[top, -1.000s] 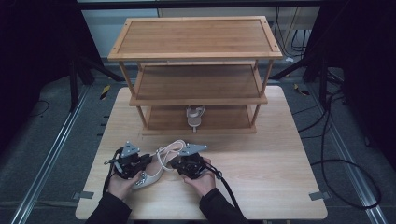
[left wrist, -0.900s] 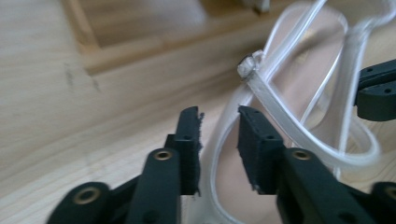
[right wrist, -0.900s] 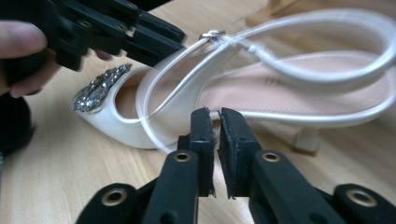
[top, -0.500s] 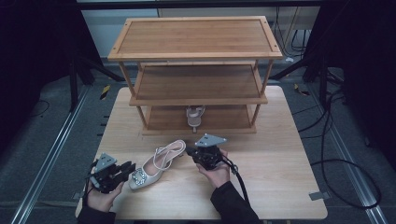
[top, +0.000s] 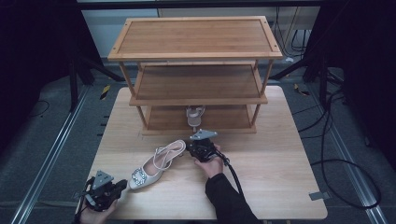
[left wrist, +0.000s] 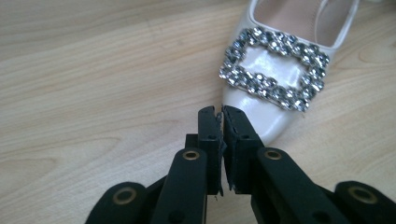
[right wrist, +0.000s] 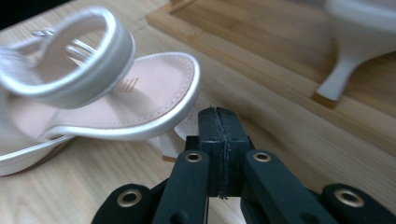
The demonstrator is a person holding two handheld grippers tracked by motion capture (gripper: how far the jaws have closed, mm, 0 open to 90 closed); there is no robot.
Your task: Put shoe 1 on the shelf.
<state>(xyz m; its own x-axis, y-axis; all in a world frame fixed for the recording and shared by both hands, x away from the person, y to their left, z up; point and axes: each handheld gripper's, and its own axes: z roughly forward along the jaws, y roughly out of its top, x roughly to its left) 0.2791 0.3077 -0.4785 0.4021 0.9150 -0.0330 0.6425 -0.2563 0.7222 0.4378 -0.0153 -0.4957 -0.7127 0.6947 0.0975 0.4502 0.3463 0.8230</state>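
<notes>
A pale heeled shoe [top: 156, 164] with a glittering buckle [left wrist: 274, 70] on its toe lies on the wooden table [top: 280, 177], in the front half and a little left of the middle. Its long axis runs on a diagonal: the pointed toe is directed to the front left corner of the table, and the heel with its strap is directed to the back right, toward the wooden rack [top: 196, 70] that stands at the far edge.

The left gripper [top: 122, 185] is near the front left corner, just beside the toe of the shoe. In the left gripper view its two black jaws are almost together, with only a thin slit between them and nothing inside; they have just been closing. The tip of the shoe is directly behind the jaw tips there, very close, but I cannot tell if they touch it.

The right gripper [top: 195, 150] is at the other end of the shoe, beside the heel, near the middle of the table. In the right gripper view its jaws are pressed fully together and hold nothing. The heel end of the shoe and its strap are just to the left of the jaw tips.

A second pale shoe [top: 195, 115] stands on the lowest shelf of the rack, behind the right gripper.
</notes>
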